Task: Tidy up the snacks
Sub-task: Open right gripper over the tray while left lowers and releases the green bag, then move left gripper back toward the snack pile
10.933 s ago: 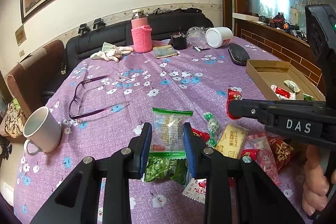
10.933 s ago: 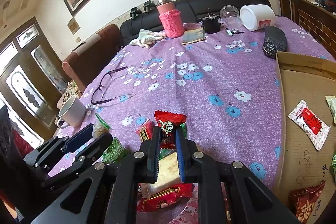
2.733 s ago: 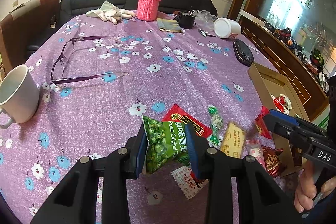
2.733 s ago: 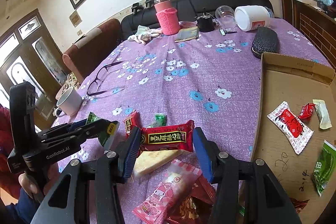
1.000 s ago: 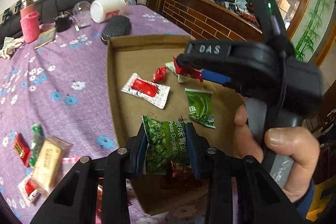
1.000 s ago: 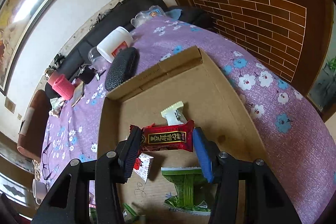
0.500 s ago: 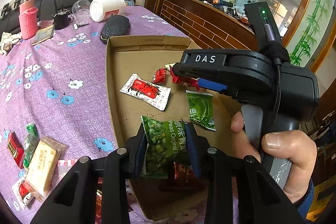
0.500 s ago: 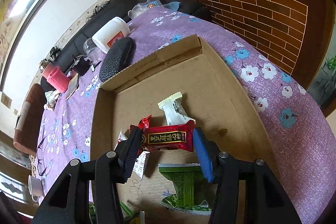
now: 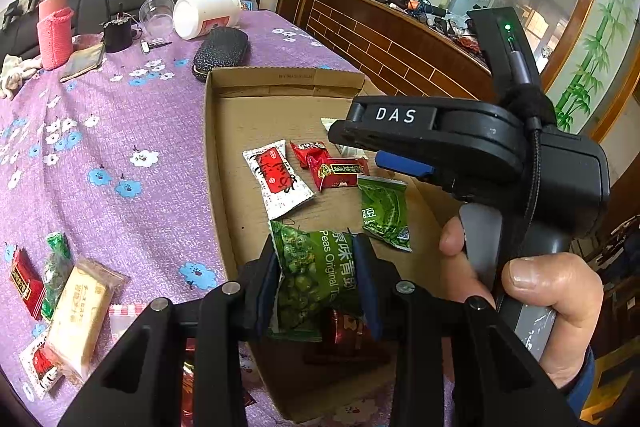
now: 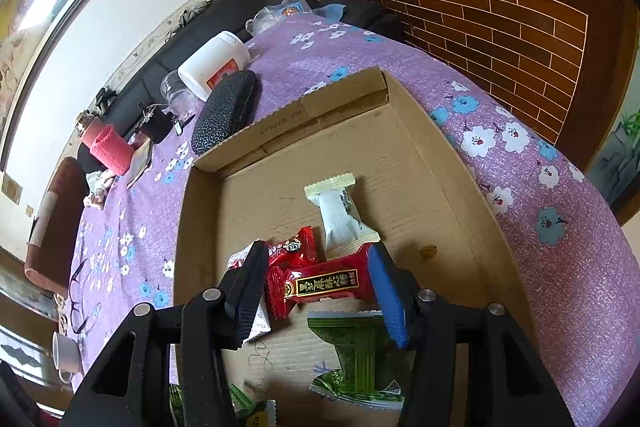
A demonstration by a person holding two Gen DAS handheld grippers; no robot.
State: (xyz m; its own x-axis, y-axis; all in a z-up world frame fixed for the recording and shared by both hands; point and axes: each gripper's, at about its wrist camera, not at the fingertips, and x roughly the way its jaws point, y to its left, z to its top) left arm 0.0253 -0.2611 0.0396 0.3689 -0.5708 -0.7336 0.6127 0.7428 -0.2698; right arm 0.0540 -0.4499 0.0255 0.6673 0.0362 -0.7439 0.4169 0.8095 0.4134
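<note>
My left gripper (image 9: 316, 279) is shut on a green pea packet (image 9: 310, 275) and holds it over the near end of the flat cardboard box (image 9: 248, 115). My right gripper (image 10: 318, 283) is open wide over the box (image 10: 424, 155); a red candy bar (image 10: 322, 285) lies on the box floor between its fingers, also seen in the left wrist view (image 9: 338, 171). The box also holds a white-red sachet (image 9: 276, 177), a small red candy (image 10: 292, 249), a white candy (image 10: 340, 213) and a green packet (image 9: 384, 211).
Several loose snacks, among them a yellow bar (image 9: 78, 319) and a red packet (image 9: 22, 281), lie on the purple floral cloth left of the box. A black glasses case (image 10: 226, 111), white jar (image 10: 214, 65), pink bottle (image 9: 54, 31) and mug (image 10: 66, 351) stand farther off.
My right gripper has opened wider and the red candy bar now lies on the box floor. My left gripper still holds the pea packet over the box's near end.
</note>
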